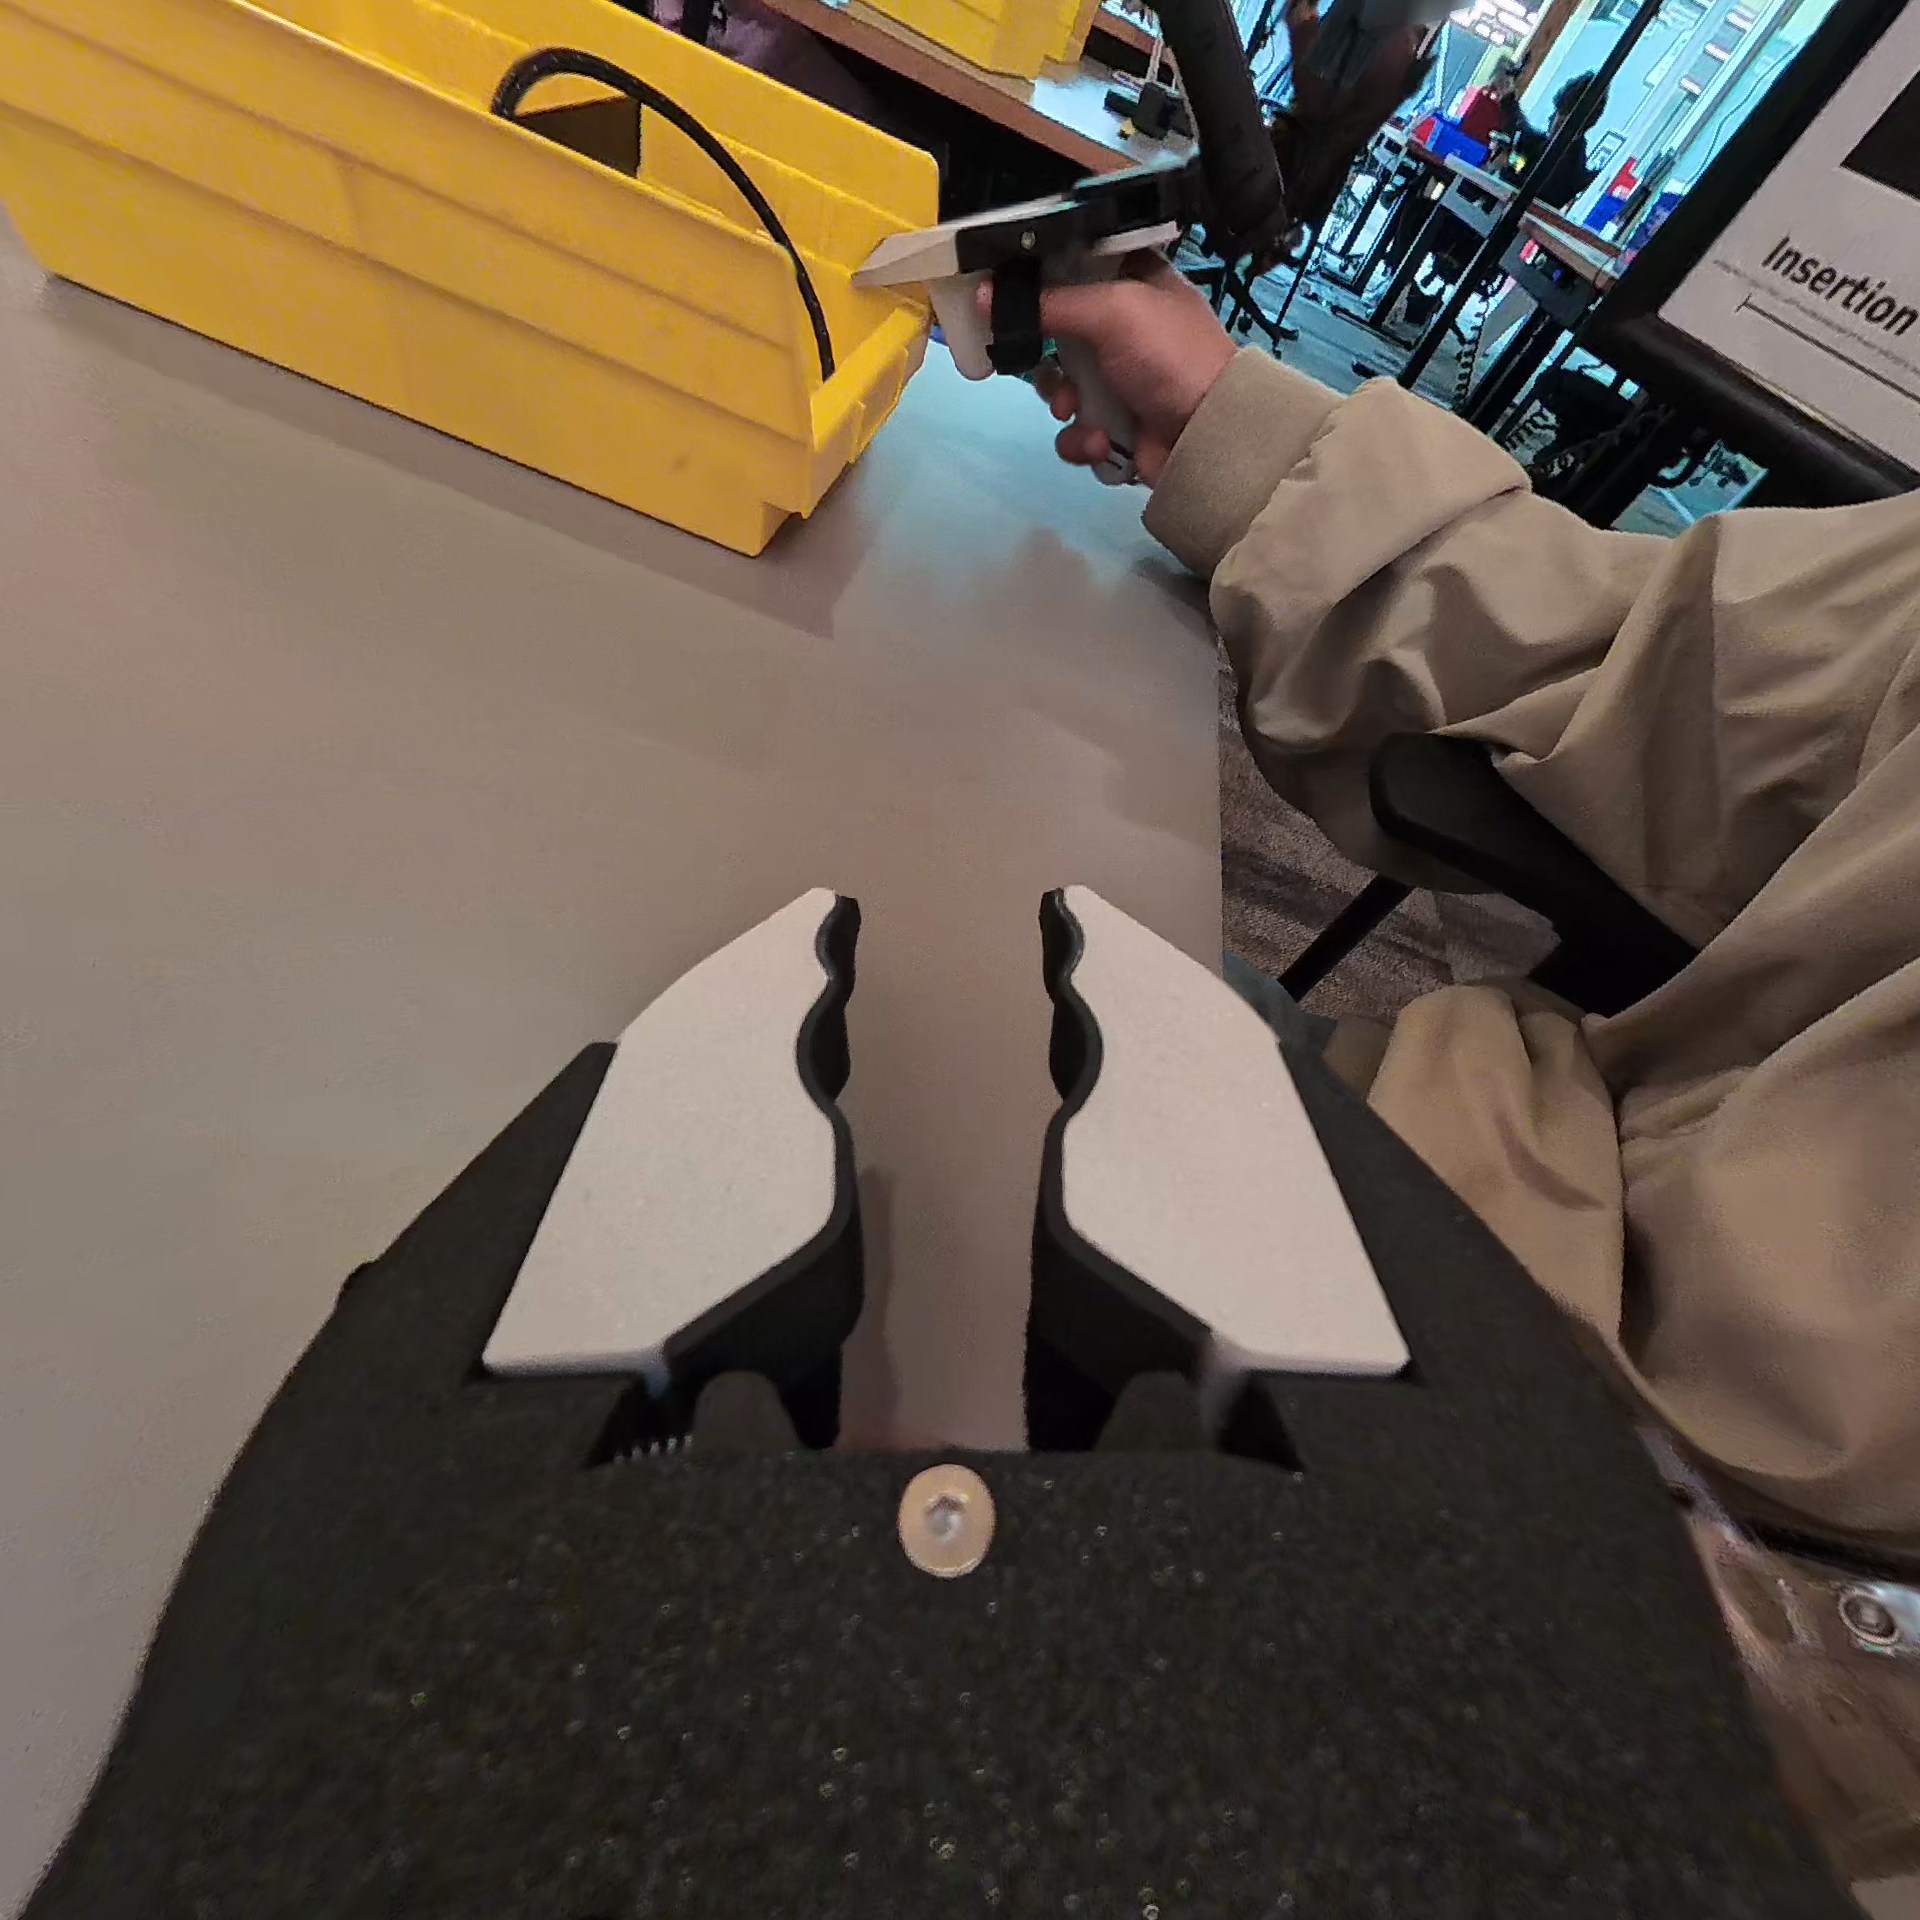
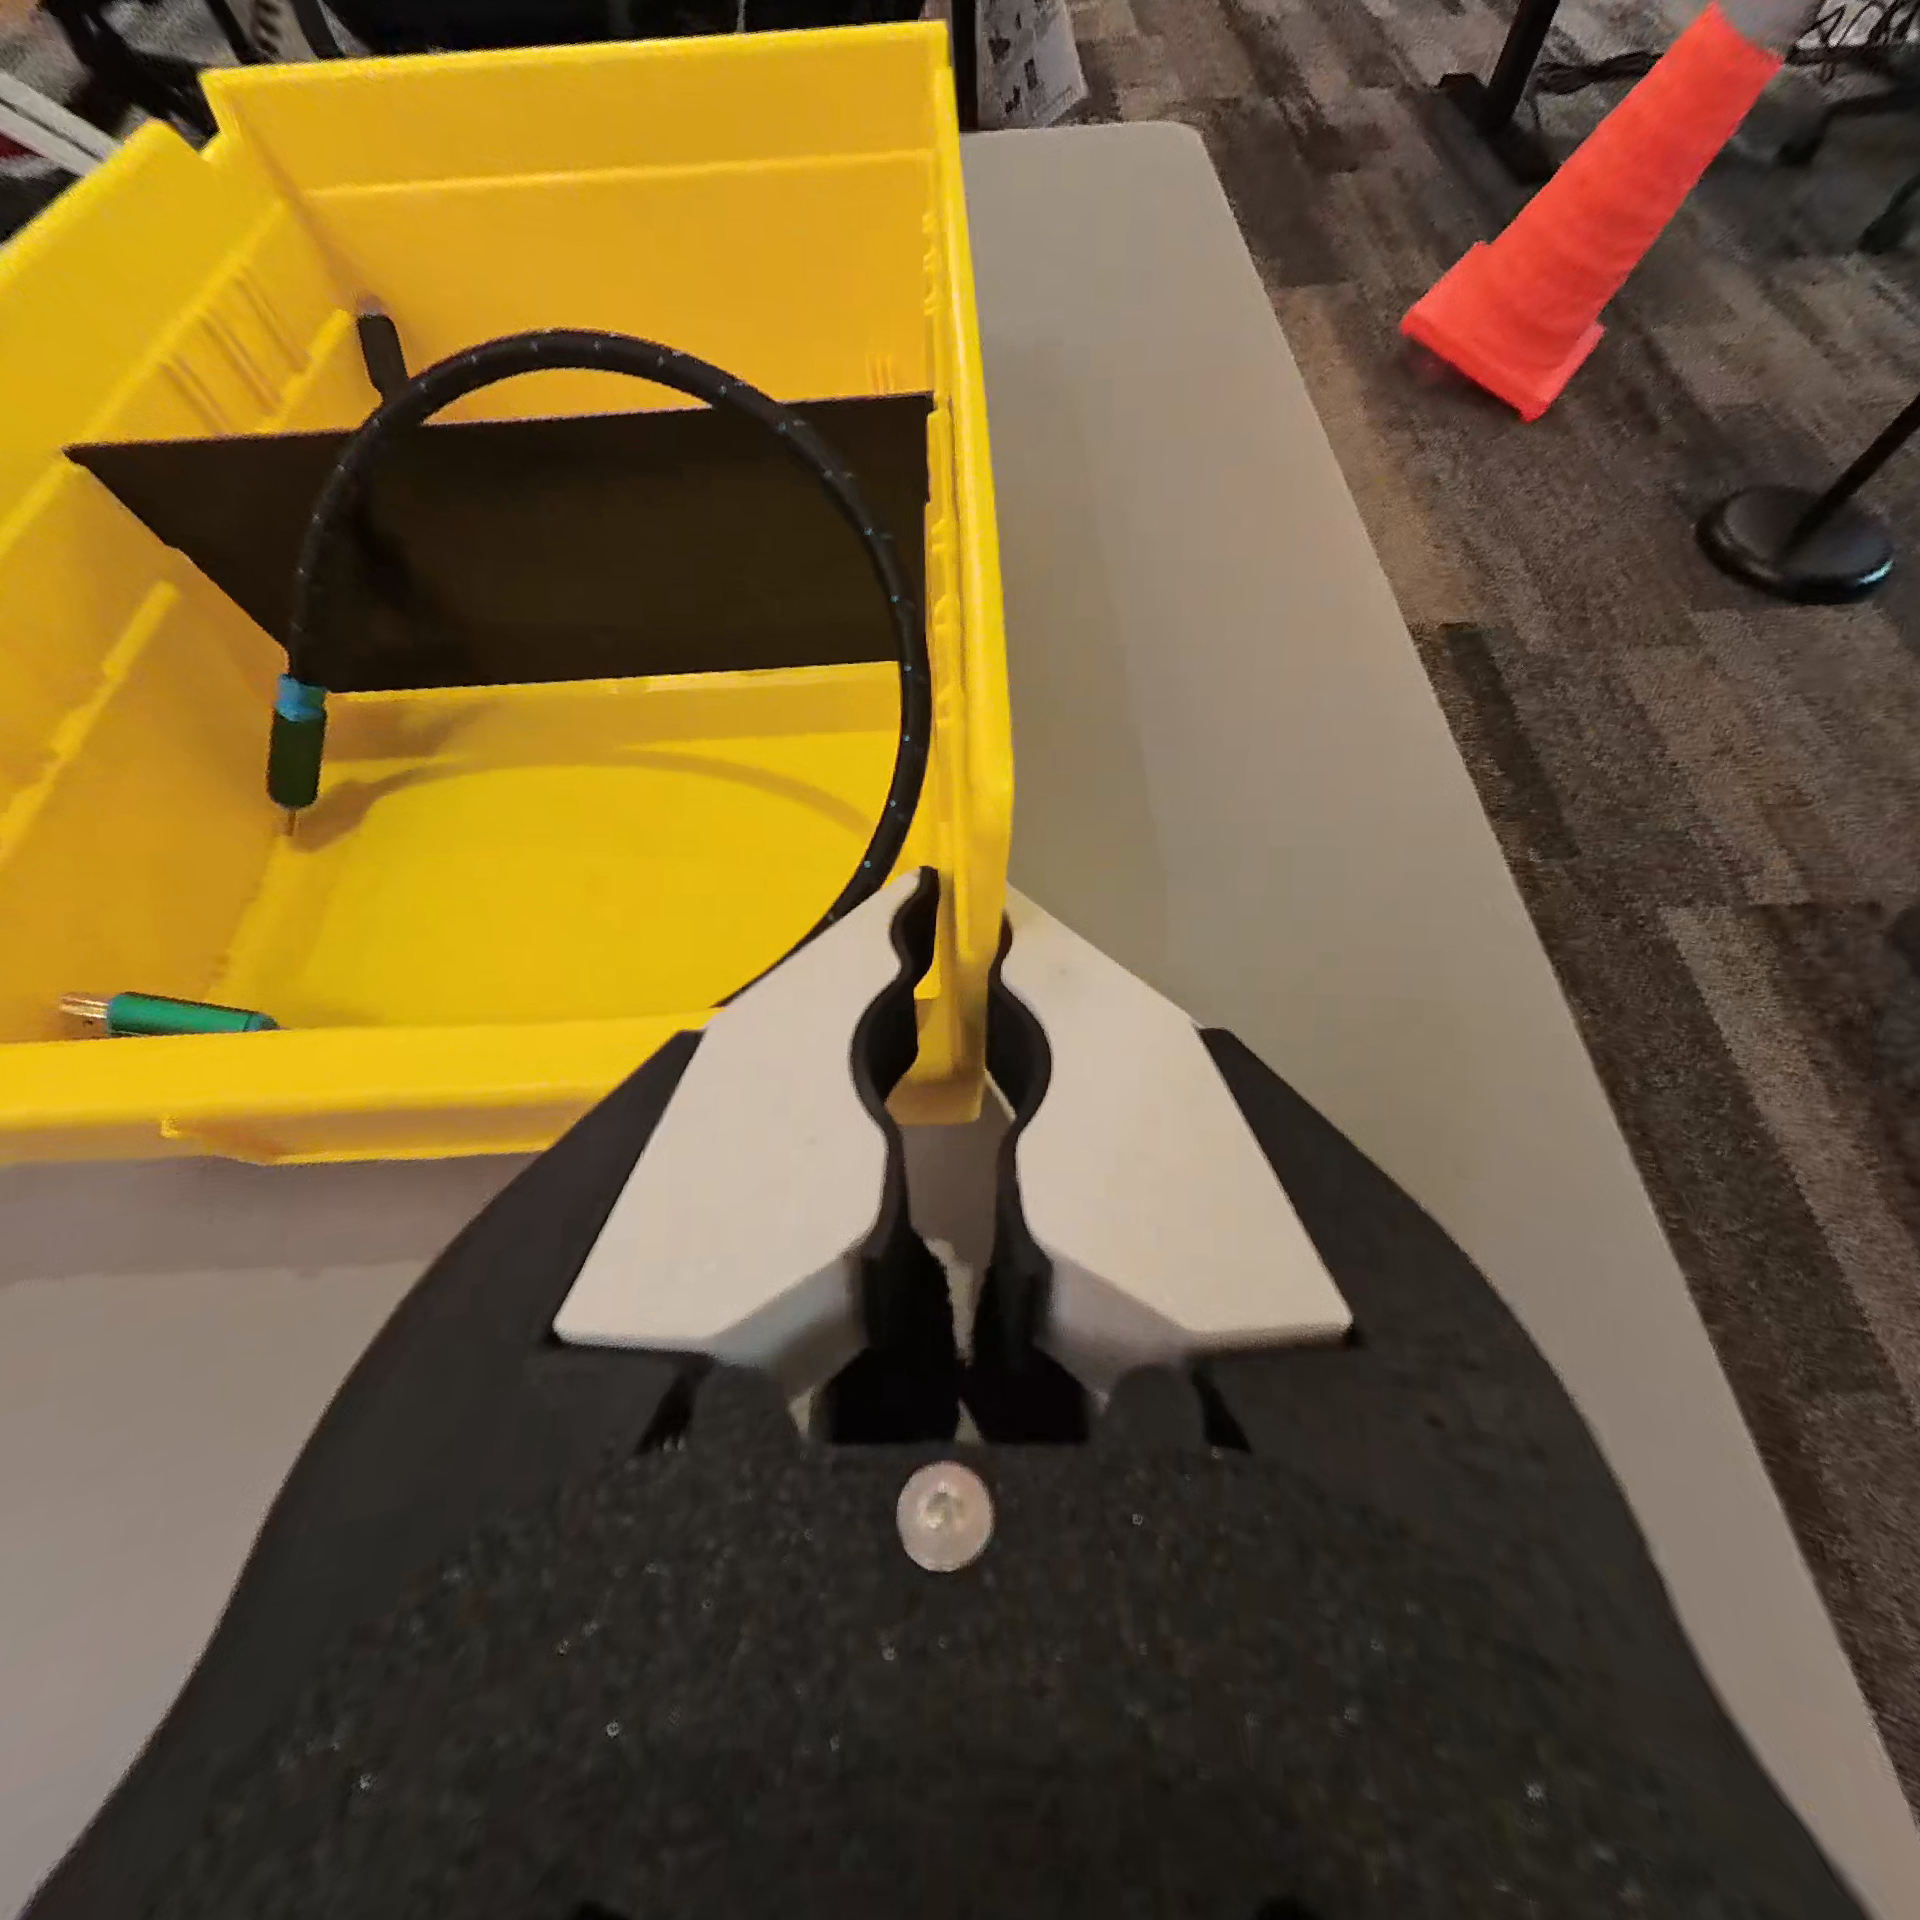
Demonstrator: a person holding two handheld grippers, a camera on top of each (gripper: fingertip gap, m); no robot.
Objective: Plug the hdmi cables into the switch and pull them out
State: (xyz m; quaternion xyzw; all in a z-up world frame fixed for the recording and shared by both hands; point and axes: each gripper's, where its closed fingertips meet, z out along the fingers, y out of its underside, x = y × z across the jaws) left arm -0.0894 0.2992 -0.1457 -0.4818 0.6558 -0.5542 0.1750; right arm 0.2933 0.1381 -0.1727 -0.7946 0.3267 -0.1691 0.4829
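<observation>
While my left gripper (image 1: 950,914) hangs over bare grey table (image 1: 364,831) with its jaws spread and nothing between them, my right gripper (image 2: 961,904) is at the yellow bin (image 2: 644,239), jaws drawn close with the bin's right wall standing in the narrow gap; whether the pads truly press that wall I cannot tell.

Only my right wrist view looks into the bin. A black braided hdmi cable (image 2: 883,540) arcs up from the near compartment, over a dark divider (image 2: 582,540), and back down to a green connector (image 2: 294,743) with a blue band, which hangs tip-down just above the bin floor. A second green connector (image 2: 171,1013) with a gold tip lies flat by the front wall. I see no switch in either view.

From my left wrist view I get the bin (image 1: 499,301) from outside, with just the cable's loop (image 1: 717,166) showing above its rim, and farther off the right gripper (image 1: 883,272) held by a hand (image 1: 1122,364) in a tan sleeve (image 1: 1455,644).

Beyond the table edge, an orange cone (image 2: 1590,218) lies on the carpet, well apart from a black stand base (image 2: 1803,545).
</observation>
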